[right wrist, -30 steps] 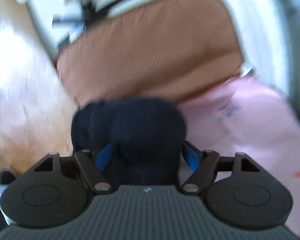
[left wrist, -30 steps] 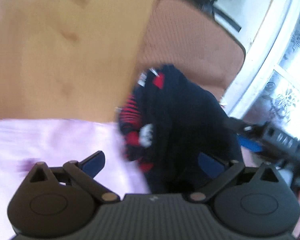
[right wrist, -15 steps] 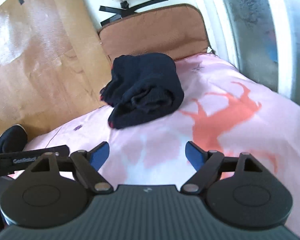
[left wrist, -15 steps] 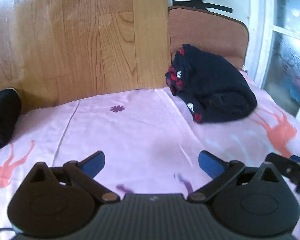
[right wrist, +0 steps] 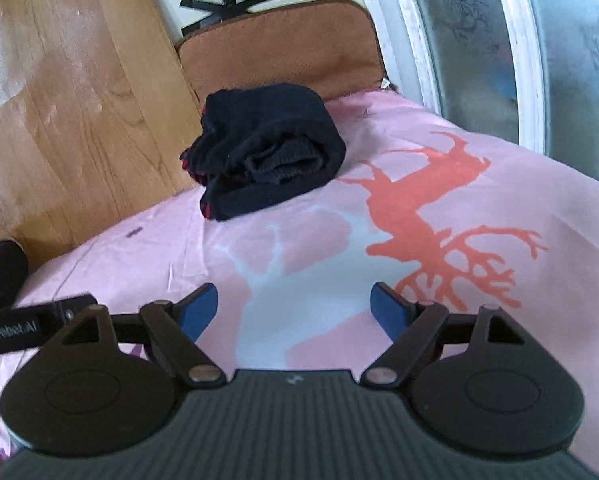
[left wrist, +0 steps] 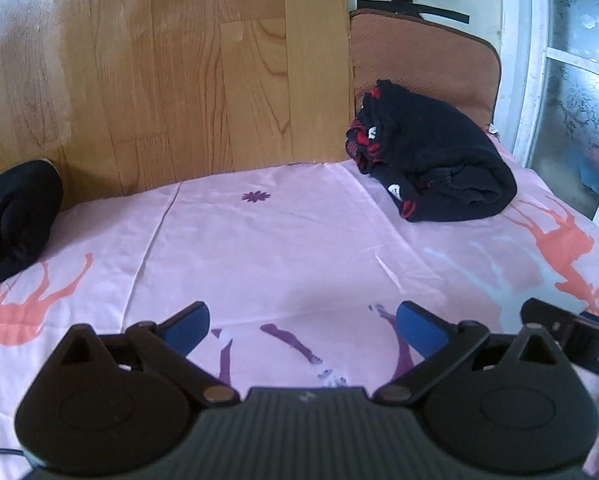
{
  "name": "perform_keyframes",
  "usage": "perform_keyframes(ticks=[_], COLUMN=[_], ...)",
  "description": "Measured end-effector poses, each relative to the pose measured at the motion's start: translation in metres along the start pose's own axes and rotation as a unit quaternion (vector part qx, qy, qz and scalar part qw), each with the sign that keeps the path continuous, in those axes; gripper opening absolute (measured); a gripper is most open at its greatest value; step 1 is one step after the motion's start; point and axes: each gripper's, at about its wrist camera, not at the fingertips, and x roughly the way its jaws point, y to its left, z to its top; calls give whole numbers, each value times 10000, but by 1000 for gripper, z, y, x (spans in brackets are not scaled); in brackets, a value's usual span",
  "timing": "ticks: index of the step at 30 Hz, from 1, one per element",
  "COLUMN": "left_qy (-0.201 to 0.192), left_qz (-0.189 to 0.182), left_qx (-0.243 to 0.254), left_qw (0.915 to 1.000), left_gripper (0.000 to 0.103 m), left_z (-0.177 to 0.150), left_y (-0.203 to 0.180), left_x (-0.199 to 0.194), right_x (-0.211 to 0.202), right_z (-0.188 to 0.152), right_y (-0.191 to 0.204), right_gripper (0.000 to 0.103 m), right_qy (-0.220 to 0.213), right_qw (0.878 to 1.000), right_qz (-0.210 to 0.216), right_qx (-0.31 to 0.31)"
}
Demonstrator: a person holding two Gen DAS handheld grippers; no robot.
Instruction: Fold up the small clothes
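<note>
Left wrist view: both hand-held grippers, left (left wrist: 301, 322) and right (right wrist: 294, 306), gape empty above the sheet (left wrist: 279, 248). Folded bundle (left wrist: 431, 168) lies ahead; next, judged: fetch the garment (left wrist: 13, 220) far left.

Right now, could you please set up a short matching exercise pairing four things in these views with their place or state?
Things:
1. folded dark garment
2. black bundle
3. brown cushion
4. right gripper

Descriptions:
a. upright behind the folded garment
b. open, holding nothing
c. far corner of the pink sheet
d. left edge, by the wooden panel

Pairs: 1-c, 2-d, 3-a, 4-b
</note>
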Motion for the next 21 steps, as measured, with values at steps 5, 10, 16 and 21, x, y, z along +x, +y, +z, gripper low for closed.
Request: perform_keyframes(ticks=[5,10,16,21], left_qy=[-134,-174,-195,-320], left_qz=[148,187,109,19], left_qx=[157,201,107,114], left_qw=[9997,9995,9997,9994], left_gripper=[103,103,103,103], left_z=[-6,-9,-9,-7], left_y=[-2,-2,3,5], left_x=[6,9,11,4], right_x=[-2,-1,-2,-5], right_z=[-1,-1,-2,-3], right_y=[3,5,5,7], right_gripper=[85,85,85,85], right_qy=[-73,-53,-89,-186], right_qw=[9999,9998,9998,9995], right_qz=[8,13,-1,38], right_qx=[-109,-180,-176,-248])
